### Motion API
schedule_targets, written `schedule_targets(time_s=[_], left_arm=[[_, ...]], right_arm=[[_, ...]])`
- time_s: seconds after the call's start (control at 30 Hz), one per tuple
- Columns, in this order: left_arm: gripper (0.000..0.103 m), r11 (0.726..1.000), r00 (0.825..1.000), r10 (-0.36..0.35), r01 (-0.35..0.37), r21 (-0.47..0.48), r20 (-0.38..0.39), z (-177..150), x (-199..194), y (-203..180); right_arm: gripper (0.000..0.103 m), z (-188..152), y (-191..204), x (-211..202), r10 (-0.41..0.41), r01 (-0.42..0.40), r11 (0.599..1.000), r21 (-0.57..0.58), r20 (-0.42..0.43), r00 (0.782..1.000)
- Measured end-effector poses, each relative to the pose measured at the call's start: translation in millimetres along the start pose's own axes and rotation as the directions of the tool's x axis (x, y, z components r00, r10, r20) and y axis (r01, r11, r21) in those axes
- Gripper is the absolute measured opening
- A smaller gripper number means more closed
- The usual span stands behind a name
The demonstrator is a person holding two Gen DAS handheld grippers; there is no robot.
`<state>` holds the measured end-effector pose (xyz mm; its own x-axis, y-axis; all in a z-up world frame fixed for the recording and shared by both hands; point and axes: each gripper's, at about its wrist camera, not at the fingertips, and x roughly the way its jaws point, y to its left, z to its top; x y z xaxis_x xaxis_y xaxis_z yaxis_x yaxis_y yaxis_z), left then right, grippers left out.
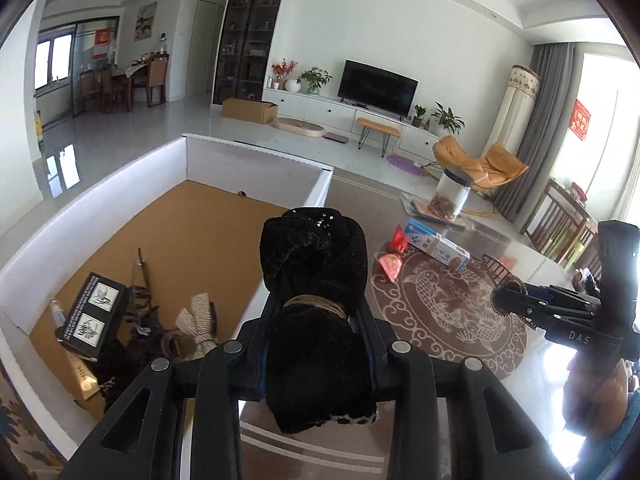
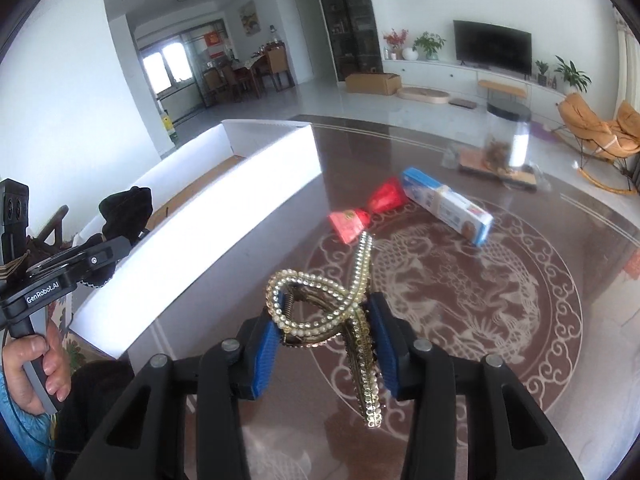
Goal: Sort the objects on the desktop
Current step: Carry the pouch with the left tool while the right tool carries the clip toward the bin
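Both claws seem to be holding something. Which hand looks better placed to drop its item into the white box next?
The left. Its claw, shut on the black velvet bundle, hangs right at the white box wall, beside items already inside. The right claw, gripping the rhinestone hair clip, is further out over the table's patterned mat.

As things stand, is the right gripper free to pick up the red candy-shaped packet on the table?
Probably not yet. The path to the red packet looks clear, but the right gripper is already shut on a rhinestone hair clip, so it must drop that first.

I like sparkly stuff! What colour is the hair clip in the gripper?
Gold, with rows of pearly beads. The hair clip shows best in the right wrist view.
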<state>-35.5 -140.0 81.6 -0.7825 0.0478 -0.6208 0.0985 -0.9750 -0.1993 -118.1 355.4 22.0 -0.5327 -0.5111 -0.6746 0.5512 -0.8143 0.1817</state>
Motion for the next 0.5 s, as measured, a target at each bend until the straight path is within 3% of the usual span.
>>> schedule_targets(time_s=[0.1, 0.23, 0.37, 0.5], left_arm=[[0.034, 0.995, 0.996, 0.090, -0.090, -0.046, -0.005, 18.1, -7.8, 47.7], [0.034, 0.980, 0.985, 0.144, -0.154, -0.126, -0.090, 17.1, 1.8, 102.7], [0.034, 0.969, 0.969, 0.159, -0.190, -0.159, -0.189, 4.8, 20.7, 130.8], [0.034, 0.962, 0.948, 0.169, -0.218, -0.165, -0.270, -0.3, 45.0, 139.9]], right_arm=[[0.044, 41.5, 46.6, 20.9, 0.084, -0.082, 0.995, -0.057, 0.030, 0.996], [0.044, 91.9, 107.8, 67.9, 0.171, -0.168, 0.979, -0.119, 0.017, 0.985], [0.044, 122.3, 162.5, 137.7, 0.223, -0.234, 0.959, -0.160, -0.084, 0.971], [0.044, 128.3, 195.5, 213.8, 0.210, -0.252, 0.951, -0.178, -0.224, 0.952]])
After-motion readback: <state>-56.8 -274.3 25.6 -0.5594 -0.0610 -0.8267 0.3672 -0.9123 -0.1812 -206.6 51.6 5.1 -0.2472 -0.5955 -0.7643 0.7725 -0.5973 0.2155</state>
